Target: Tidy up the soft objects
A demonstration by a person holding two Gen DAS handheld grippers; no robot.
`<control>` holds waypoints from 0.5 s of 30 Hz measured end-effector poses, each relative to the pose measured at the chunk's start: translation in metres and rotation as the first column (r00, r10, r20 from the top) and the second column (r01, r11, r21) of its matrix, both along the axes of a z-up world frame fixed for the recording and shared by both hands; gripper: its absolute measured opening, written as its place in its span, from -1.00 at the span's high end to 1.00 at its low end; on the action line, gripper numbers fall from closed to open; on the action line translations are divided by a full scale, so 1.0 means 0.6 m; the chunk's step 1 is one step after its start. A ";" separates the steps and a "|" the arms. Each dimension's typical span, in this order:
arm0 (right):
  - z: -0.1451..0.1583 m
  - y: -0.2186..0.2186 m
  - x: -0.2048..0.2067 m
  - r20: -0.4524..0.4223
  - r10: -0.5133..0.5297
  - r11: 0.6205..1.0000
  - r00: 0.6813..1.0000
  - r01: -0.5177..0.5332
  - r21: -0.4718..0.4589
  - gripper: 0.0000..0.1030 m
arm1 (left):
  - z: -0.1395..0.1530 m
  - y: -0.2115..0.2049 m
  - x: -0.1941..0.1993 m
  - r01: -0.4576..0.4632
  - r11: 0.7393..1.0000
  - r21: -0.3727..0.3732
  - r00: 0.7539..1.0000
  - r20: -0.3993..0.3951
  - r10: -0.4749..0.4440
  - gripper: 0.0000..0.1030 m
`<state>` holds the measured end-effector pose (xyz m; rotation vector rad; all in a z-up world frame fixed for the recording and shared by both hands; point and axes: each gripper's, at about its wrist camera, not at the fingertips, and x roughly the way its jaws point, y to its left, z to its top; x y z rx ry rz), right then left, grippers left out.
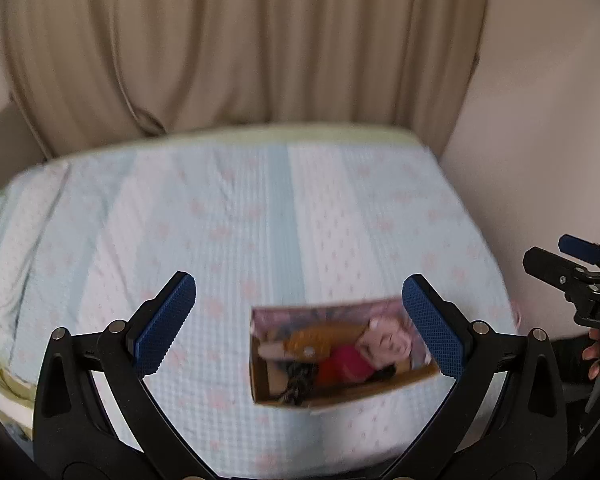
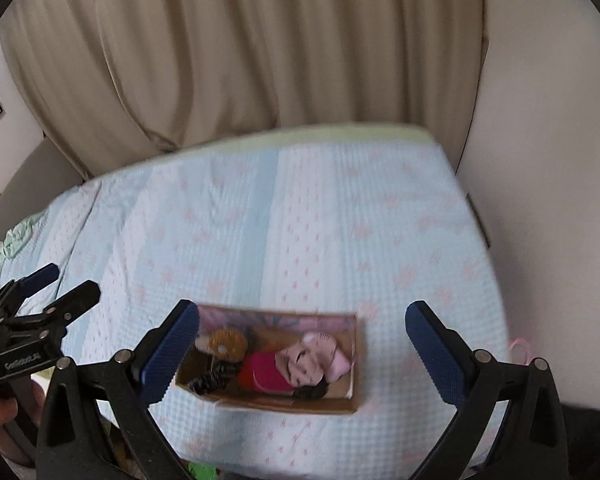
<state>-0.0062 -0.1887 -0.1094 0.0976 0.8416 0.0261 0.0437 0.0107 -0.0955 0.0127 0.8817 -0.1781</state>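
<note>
Toys (image 2: 287, 364) fill the box (image 2: 283, 404) on the bed (image 2: 300, 220). Left claw (image 1: 300, 320) and right claw (image 2: 302, 344) both gape, holding nothing.

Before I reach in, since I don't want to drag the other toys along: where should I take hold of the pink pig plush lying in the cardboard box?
I'd take the pink pig plush by its red body, coming straight down with the right tool, which is open and nearest. It lies on top in the open cardboard box; its head sits close to the box wall, while the body is exposed mid-box.
</note>
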 end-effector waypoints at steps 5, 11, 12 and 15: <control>0.085 0.003 -0.043 0.135 -0.015 0.998 0.991 0.022 -0.051 -0.99 | 0.099 -0.003 -0.042 -0.045 0.999 -0.024 0.987 0.156 0.048 -0.99; 0.135 0.003 -0.081 0.241 -0.024 0.997 0.970 0.042 -0.068 -0.99 | 0.162 -0.001 -0.086 -0.067 0.997 -0.035 0.958 0.275 0.074 -0.99; 0.139 0.002 -0.085 0.252 -0.027 0.997 0.967 0.046 -0.068 -0.99 | 0.168 -0.002 -0.094 -0.071 0.997 -0.029 0.953 0.293 0.077 -0.99; 0.142 0.000 -0.091 0.267 -0.039 0.995 0.963 0.062 -0.076 -0.99 | 0.177 -0.002 -0.107 -0.081 0.996 -0.028 0.944 0.317 0.086 -0.99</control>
